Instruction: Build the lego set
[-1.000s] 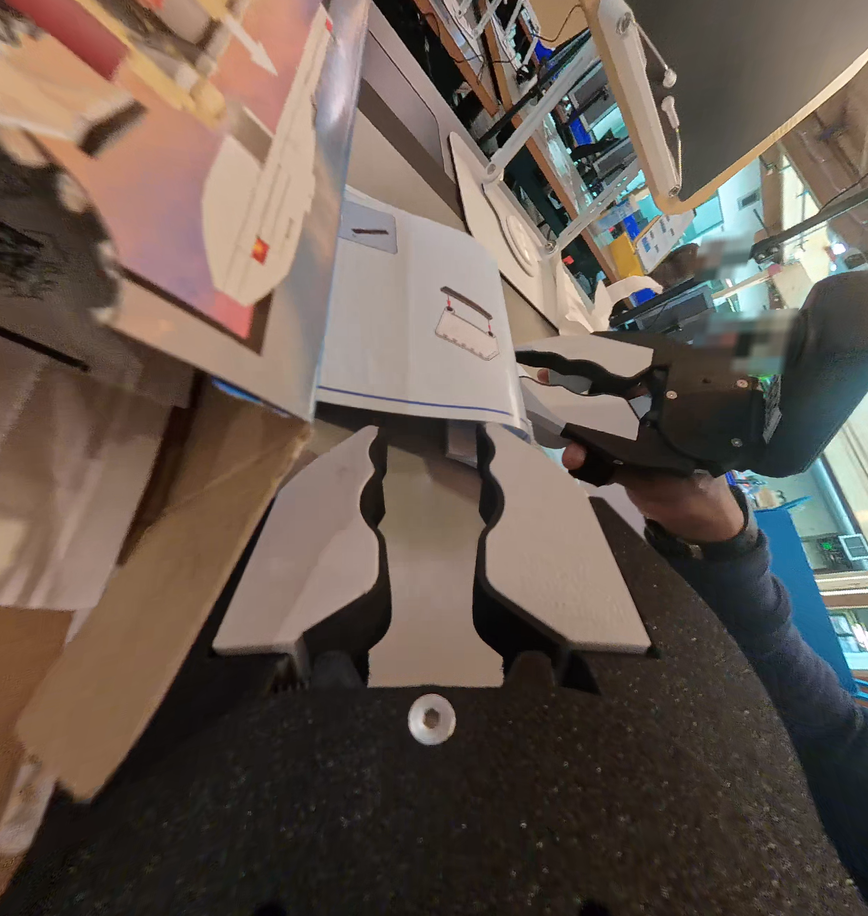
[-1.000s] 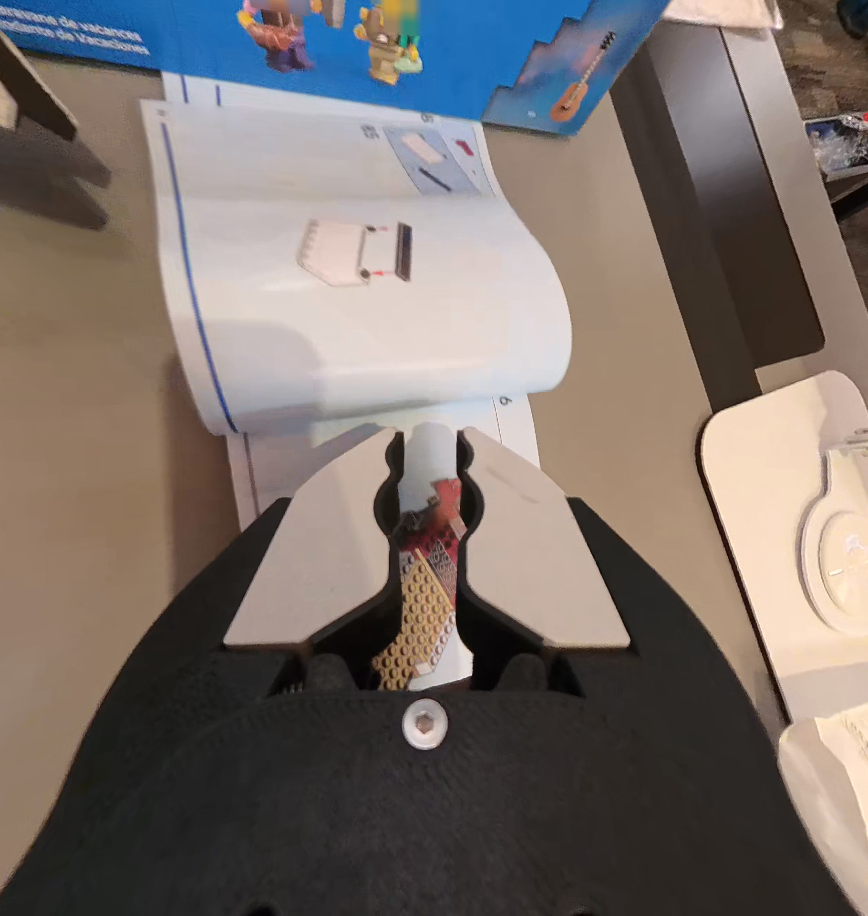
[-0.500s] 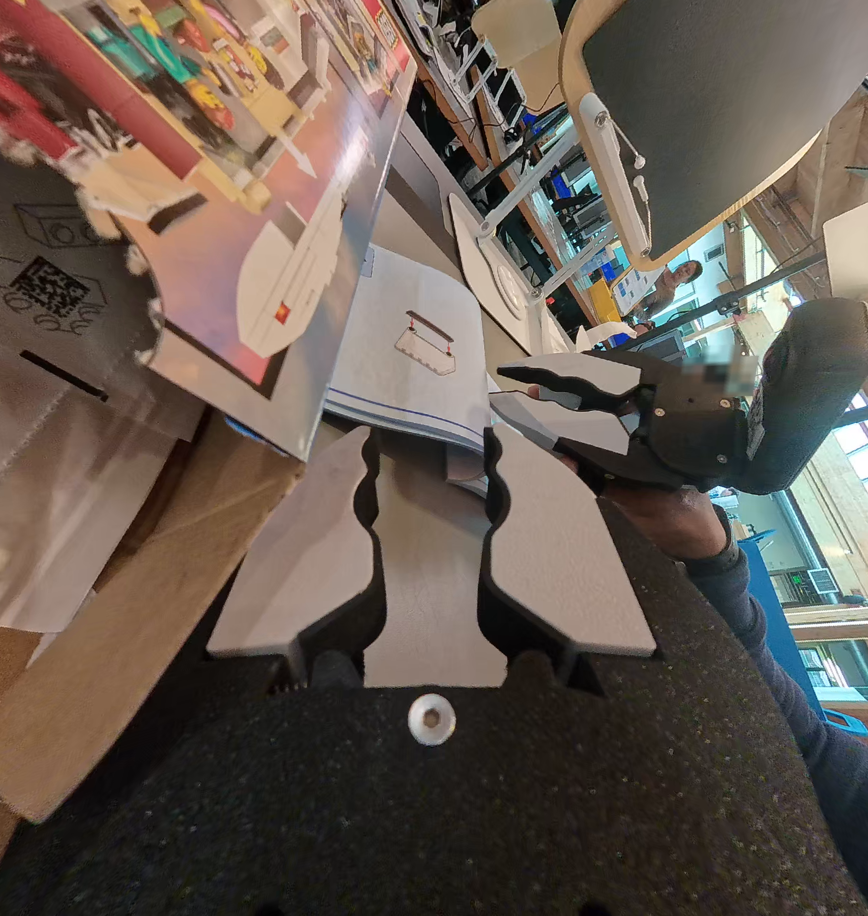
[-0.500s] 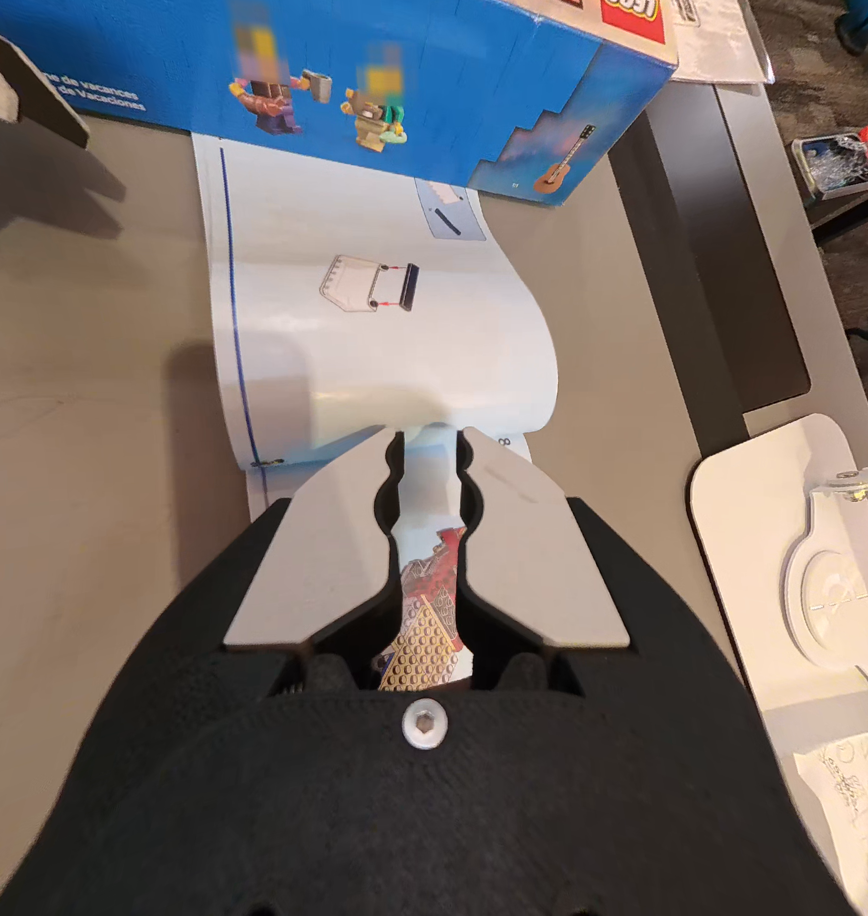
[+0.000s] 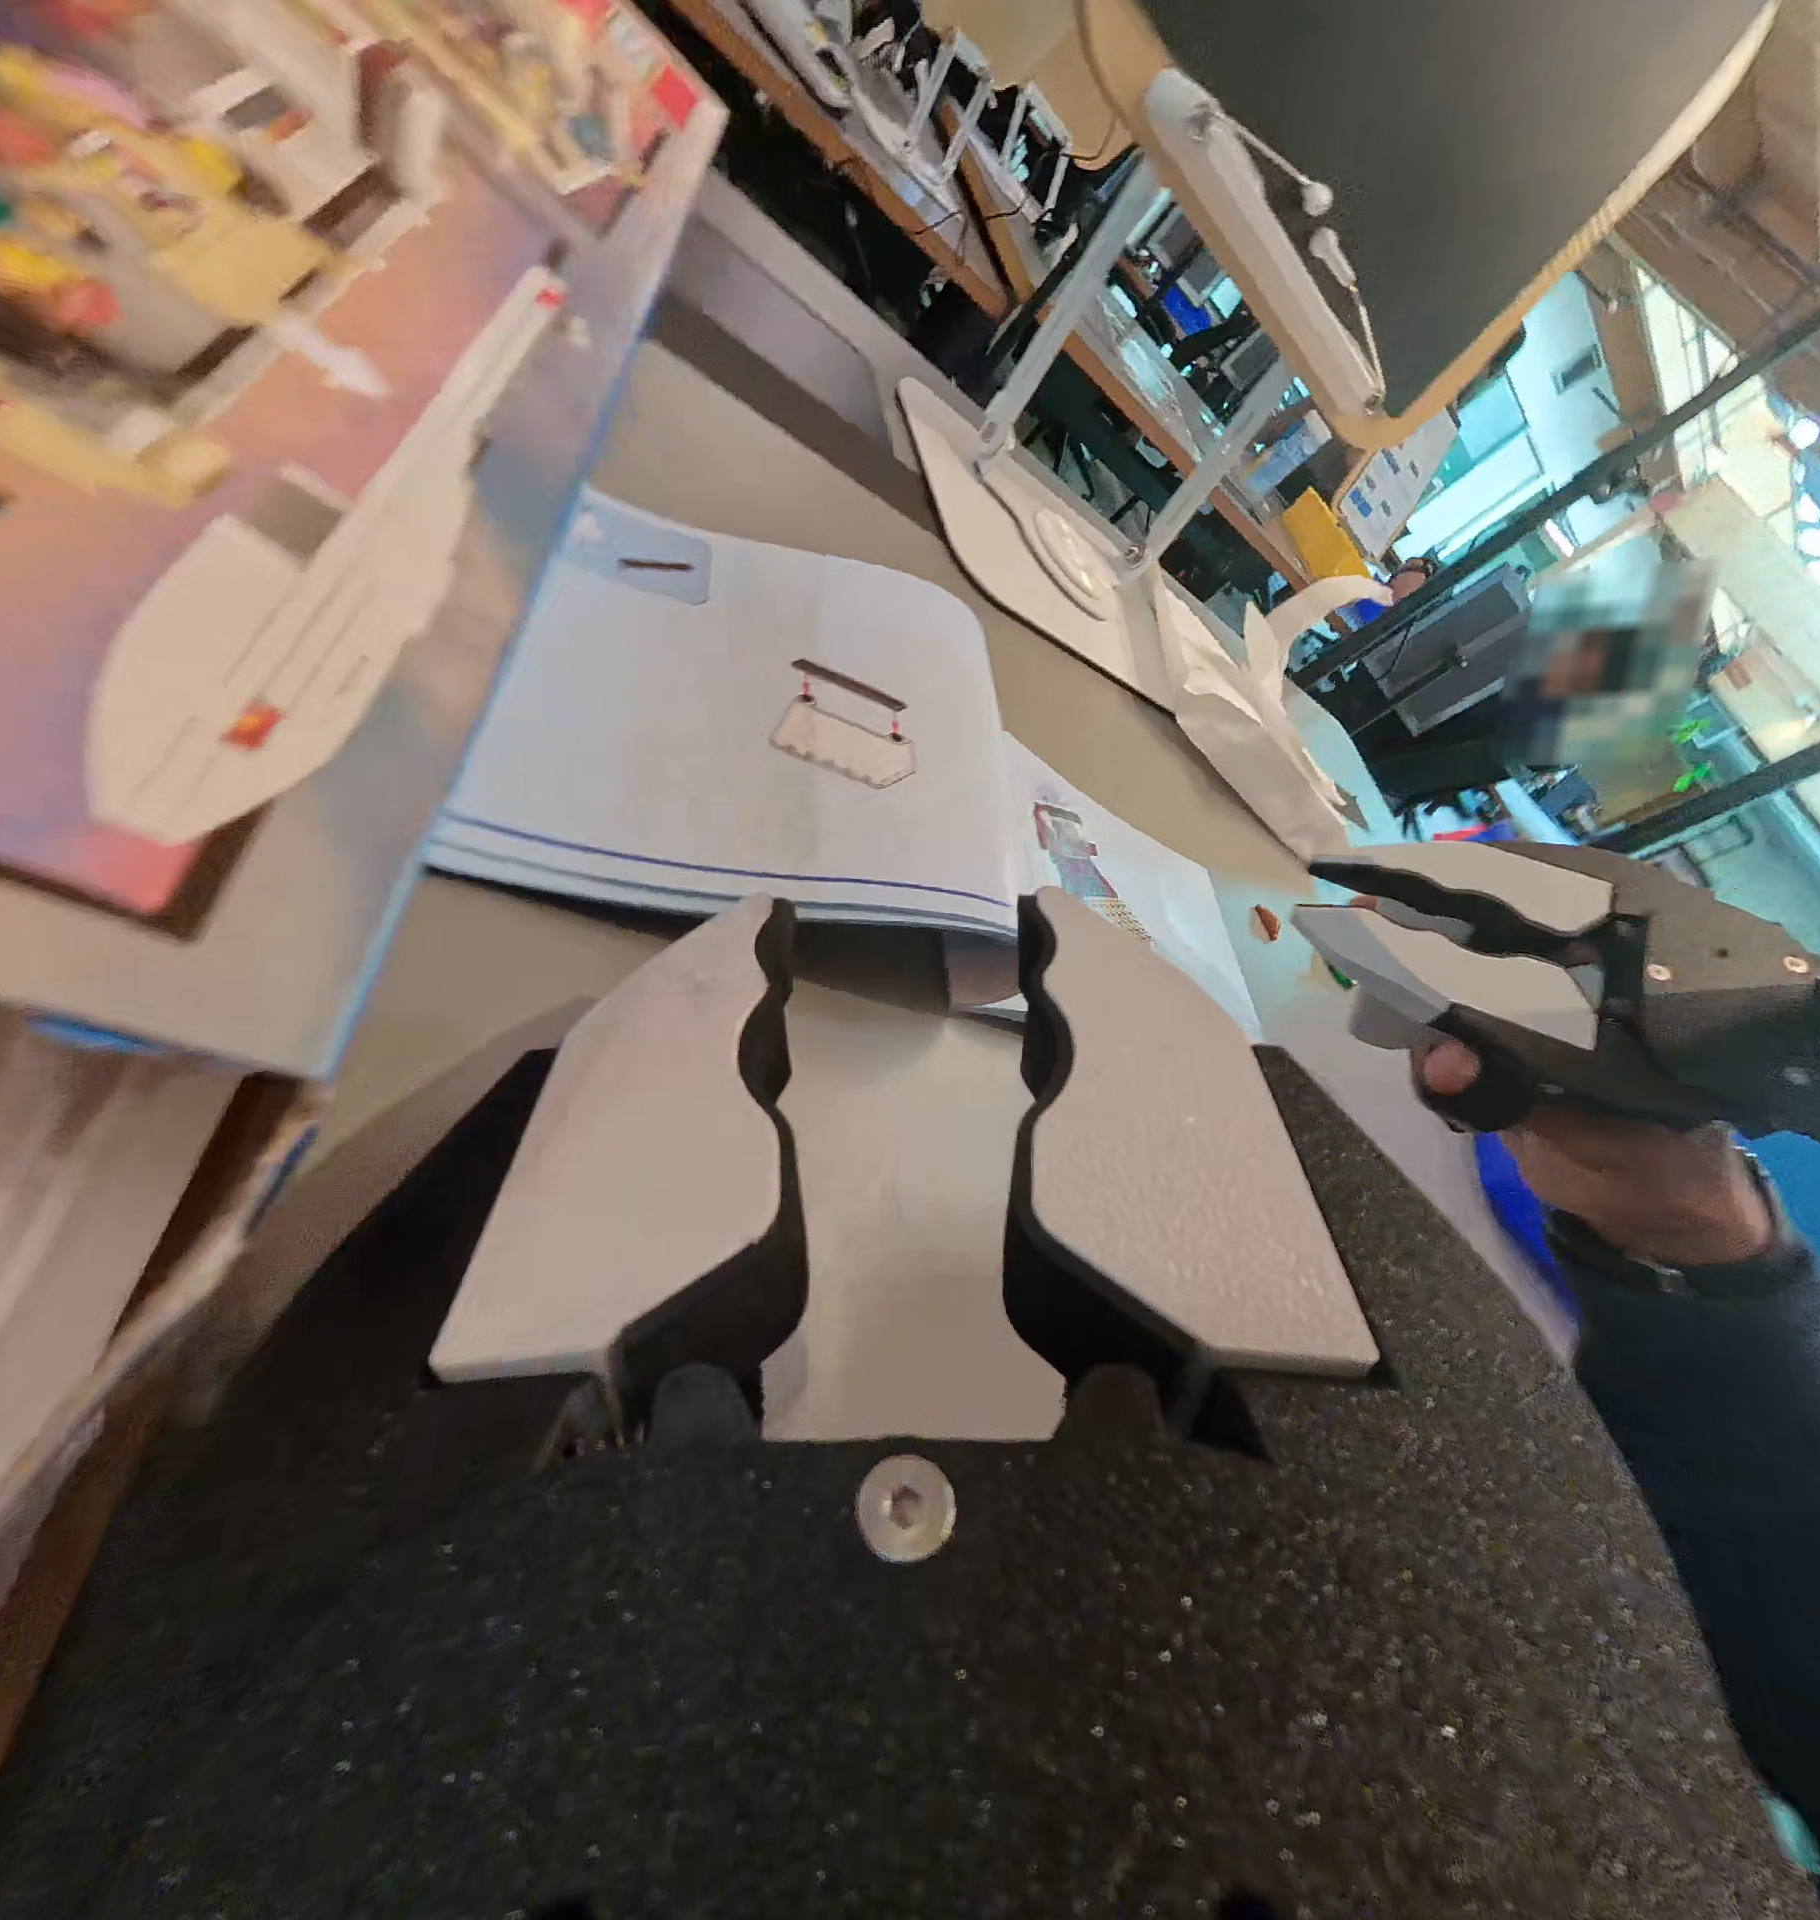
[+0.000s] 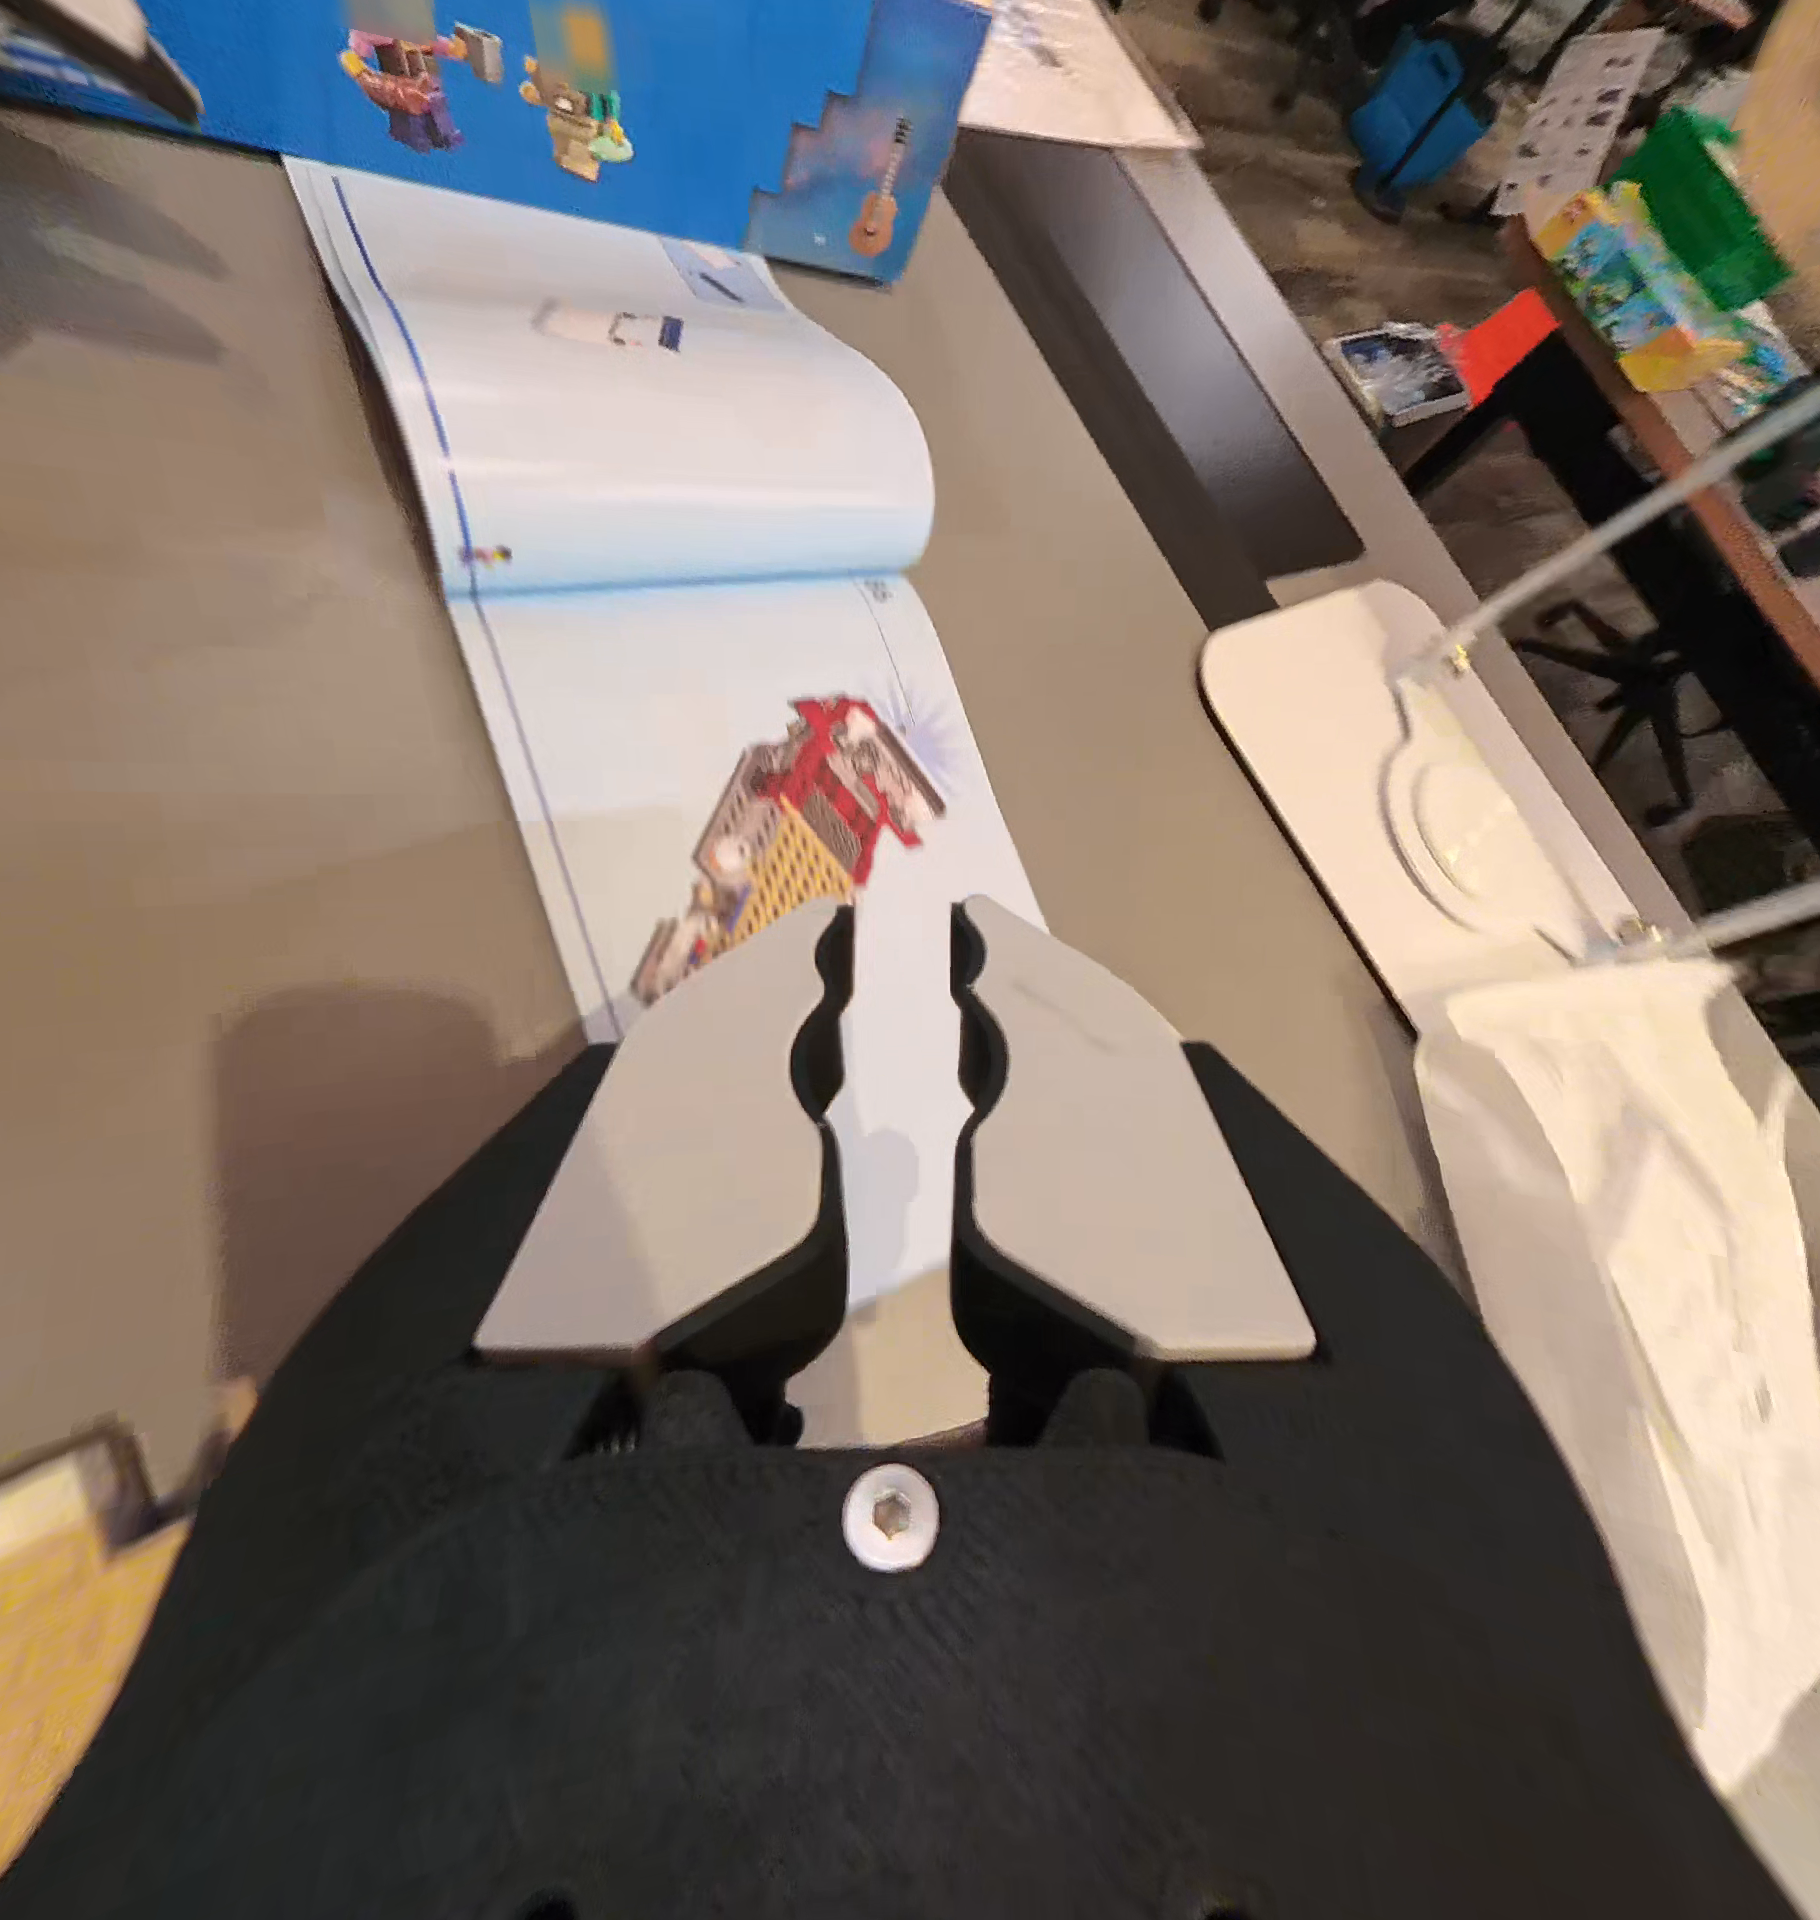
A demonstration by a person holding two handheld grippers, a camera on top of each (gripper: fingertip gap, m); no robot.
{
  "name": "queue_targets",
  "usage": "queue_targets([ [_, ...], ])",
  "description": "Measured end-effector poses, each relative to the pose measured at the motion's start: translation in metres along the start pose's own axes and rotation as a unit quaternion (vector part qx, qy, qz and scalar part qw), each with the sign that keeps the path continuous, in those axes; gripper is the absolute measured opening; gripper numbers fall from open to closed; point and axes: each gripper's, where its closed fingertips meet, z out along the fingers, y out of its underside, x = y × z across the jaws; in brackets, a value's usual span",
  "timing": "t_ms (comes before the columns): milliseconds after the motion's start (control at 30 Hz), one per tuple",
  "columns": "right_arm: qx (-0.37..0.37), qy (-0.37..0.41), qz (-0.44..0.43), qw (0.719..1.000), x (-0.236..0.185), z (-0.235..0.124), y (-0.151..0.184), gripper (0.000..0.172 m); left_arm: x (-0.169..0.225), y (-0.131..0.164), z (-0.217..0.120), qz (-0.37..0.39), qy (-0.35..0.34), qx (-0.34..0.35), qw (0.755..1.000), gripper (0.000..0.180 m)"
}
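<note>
An open instruction booklet (image 6: pixel 677 468) lies on the grey table (image 6: pixel 210 727), its upper page curled over. It also shows in the left wrist view (image 5: pixel 729 748). My right gripper (image 6: pixel 903 914) is open and empty, hovering above the lower page with the printed brick model (image 6: pixel 812 810). It shows in the left wrist view (image 5: pixel 1306 891) at the right, jaws slightly apart and nothing between them. My left gripper (image 5: pixel 901 914) is open and empty, its fingertips just short of the booklet's near edge. A toy box (image 5: pixel 262 520) stands left of the booklet; its blue side (image 6: pixel 625 104) lies behind the booklet.
A white lamp base (image 6: pixel 1405 779) with thin metal rods sits to the right of the booklet. White crumpled paper (image 6: pixel 1664 1247) lies near the right edge. A dark strip (image 6: pixel 1145 364) runs along the table. Cardboard (image 6: pixel 33 1610) sits at the lower left. Cluttered desks stand beyond.
My right gripper has drawn back from the curled page toward the near side, and the lower printed page now shows. My left gripper's jaws have opened a little wider.
</note>
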Motion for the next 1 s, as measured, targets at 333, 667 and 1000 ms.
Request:
queue_targets([
  [333, 0.006, -0.058, 0.133, 0.989, -0.027, -0.085, 0.090, 0.016, 0.096, 0.021, 0.027, 0.334, 0.092, 0.032, 0.937, 0.053],
  [667, -0.013, -0.095, 0.127, 0.987, -0.040, -0.090, 0.104, 0.021, 0.134, 0.033, 0.085, 0.406, 0.144, 0.020, 0.902, 0.065],
  [1000, -0.015, -0.110, 0.087, 0.990, -0.029, -0.176, 0.085, 0.027, 0.117, 0.022, 0.072, 0.354, 0.134, 0.026, 0.925, 0.059],
])
